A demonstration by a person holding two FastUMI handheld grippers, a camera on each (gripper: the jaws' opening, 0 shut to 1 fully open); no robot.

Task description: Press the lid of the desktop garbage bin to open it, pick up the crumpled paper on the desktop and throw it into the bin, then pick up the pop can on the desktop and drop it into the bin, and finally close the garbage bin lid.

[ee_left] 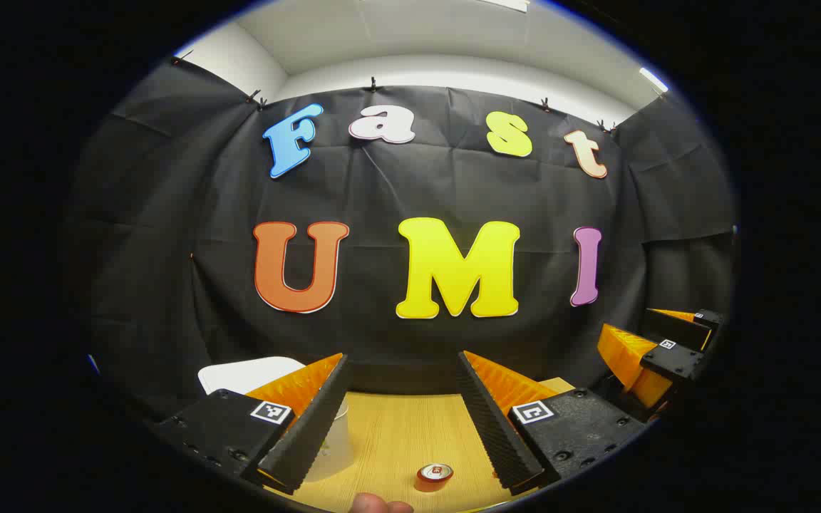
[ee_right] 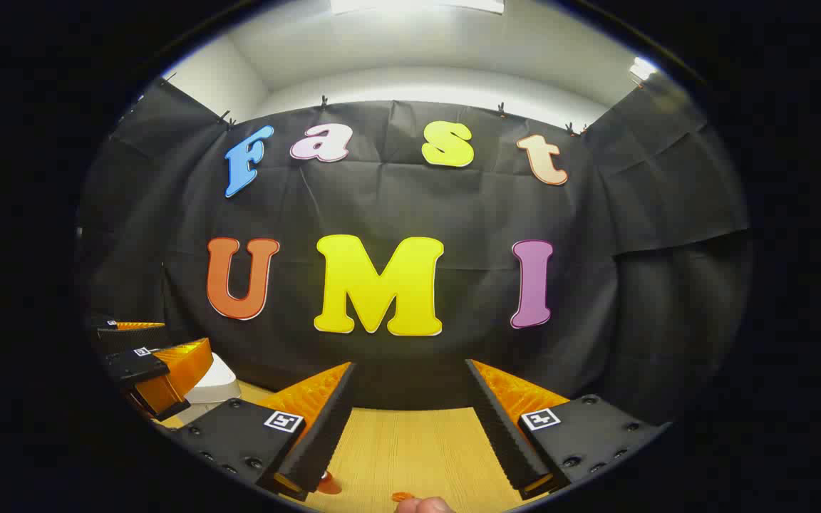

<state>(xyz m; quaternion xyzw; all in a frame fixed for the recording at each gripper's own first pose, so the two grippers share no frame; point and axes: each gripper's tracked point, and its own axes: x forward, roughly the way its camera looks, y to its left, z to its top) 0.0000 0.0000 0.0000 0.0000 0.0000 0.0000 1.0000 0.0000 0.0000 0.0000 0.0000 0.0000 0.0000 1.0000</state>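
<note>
Both claws are hovering above the wooden table (ee_left: 396,434), each with its fingers spread wide and gripping nothing. In the left gripper view, the left claw (ee_left: 401,420) is pointing at the booth wall, and the pop can (ee_left: 434,474) is standing upright on the table at about 6 o'clock, between the two fingers but lower down, not touched by either. The garbage bin (ee_left: 332,445) is sitting at about 7 o'clock, its pale translucent body partly hidden behind the left finger, and its white lid (ee_left: 246,372) is standing raised above it. The right claw (ee_left: 656,356) is showing at 3 o'clock. In the right gripper view, the right claw (ee_right: 410,427) is facing the wall too, with the lid showing white at 8 o'clock behind the left claw (ee_right: 147,363).

The lid appears already open. No crumpled paper is visible on the table, so it may already be binned, though I cannot tell. The can is waiting to be lifted and dropped in, and the lid is waiting to be closed.
</note>
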